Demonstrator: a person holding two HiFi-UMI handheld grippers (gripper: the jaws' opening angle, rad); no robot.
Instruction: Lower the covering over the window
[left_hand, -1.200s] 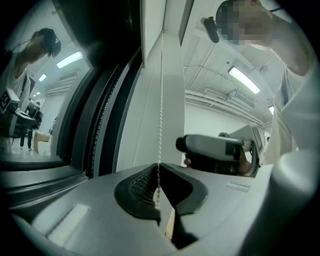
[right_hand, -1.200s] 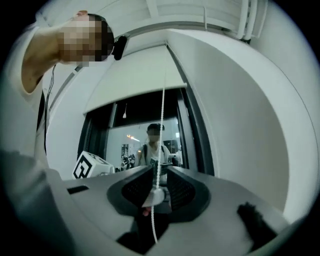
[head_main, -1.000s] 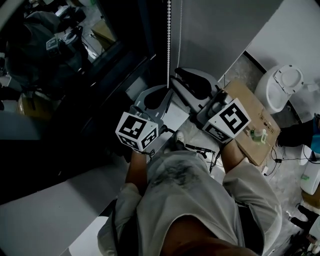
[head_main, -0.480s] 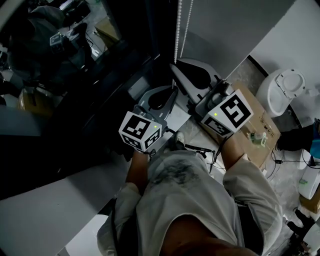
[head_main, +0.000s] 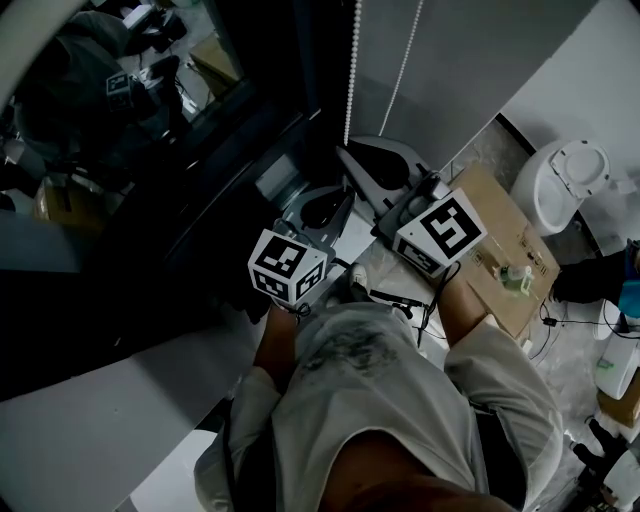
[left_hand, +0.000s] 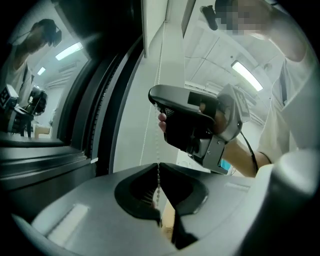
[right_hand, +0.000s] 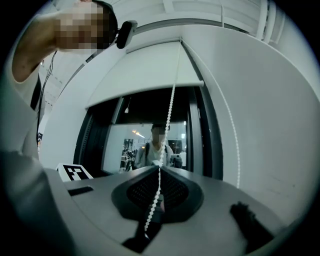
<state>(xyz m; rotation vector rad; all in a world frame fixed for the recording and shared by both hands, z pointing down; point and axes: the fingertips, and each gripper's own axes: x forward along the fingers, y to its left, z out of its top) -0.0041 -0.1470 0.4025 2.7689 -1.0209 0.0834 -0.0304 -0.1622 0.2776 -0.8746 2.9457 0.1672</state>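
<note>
Both sets dropped since a second ago. Left tongs (left_hand: 159, 167) and right tongs (right_hand: 160, 167) each pinch the bead chain (right_hand: 171, 105). Blind (right_hand: 145, 75) covers only the top of the window (right_hand: 150, 140).

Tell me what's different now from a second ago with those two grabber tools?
The left gripper sank slightly toward the person, and the right gripper edged toward it. The thin strand beside the bead chain, earlier parallel, now slants away. Both grippers stay shut on the chain.
</note>
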